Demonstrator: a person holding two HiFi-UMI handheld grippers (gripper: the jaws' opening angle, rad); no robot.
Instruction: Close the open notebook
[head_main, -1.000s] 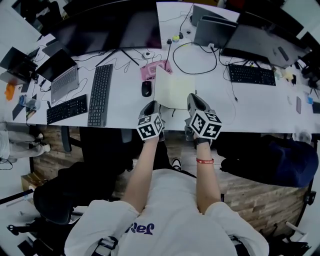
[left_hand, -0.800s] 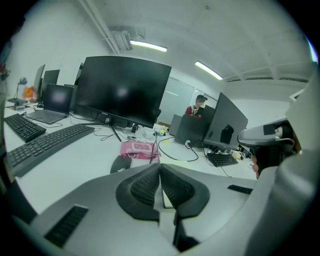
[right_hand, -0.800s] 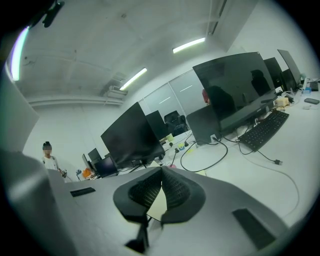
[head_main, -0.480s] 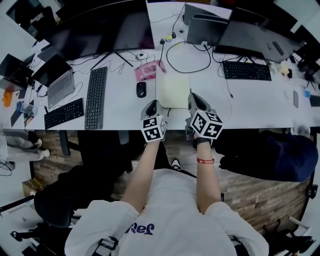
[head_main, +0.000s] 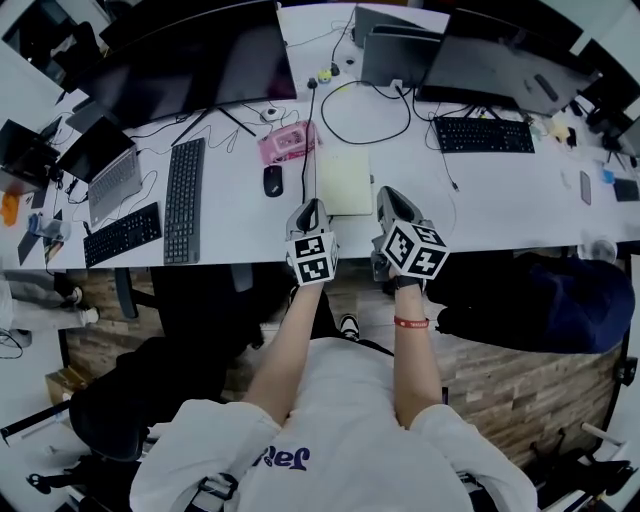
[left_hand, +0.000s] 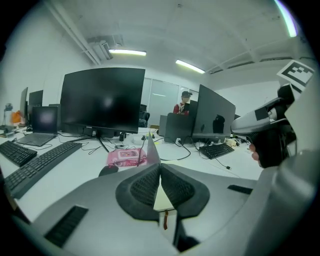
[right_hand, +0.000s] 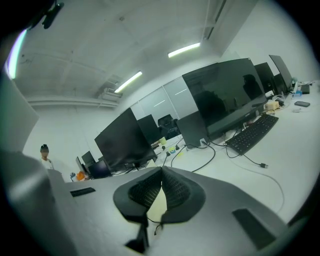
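A pale yellow notebook (head_main: 346, 182) lies on the white desk (head_main: 480, 215), just beyond both grippers. In the left gripper view its grey cover (left_hand: 152, 149) stands nearly upright along the left edge, above the pale page (left_hand: 164, 198). From the head view that cover shows only as a thin line. My left gripper (head_main: 308, 212) is shut and empty, its tips (left_hand: 160, 167) near the notebook's near left corner. My right gripper (head_main: 388, 200) is also shut and empty, at the near right corner (right_hand: 161, 172). Neither visibly touches the notebook.
A black mouse (head_main: 272, 180) and a pink box (head_main: 283, 142) sit left of the notebook, with a black keyboard (head_main: 180, 200) further left. A cable loop (head_main: 365, 110) and monitors (head_main: 195, 60) lie behind. Another keyboard (head_main: 482, 135) is at the right. The desk's front edge runs under my grippers.
The notebook's cover showed as a leaning flap a second ago and now shows only edge-on. My left gripper has rolled and shifted slightly; the right one moved a little too.
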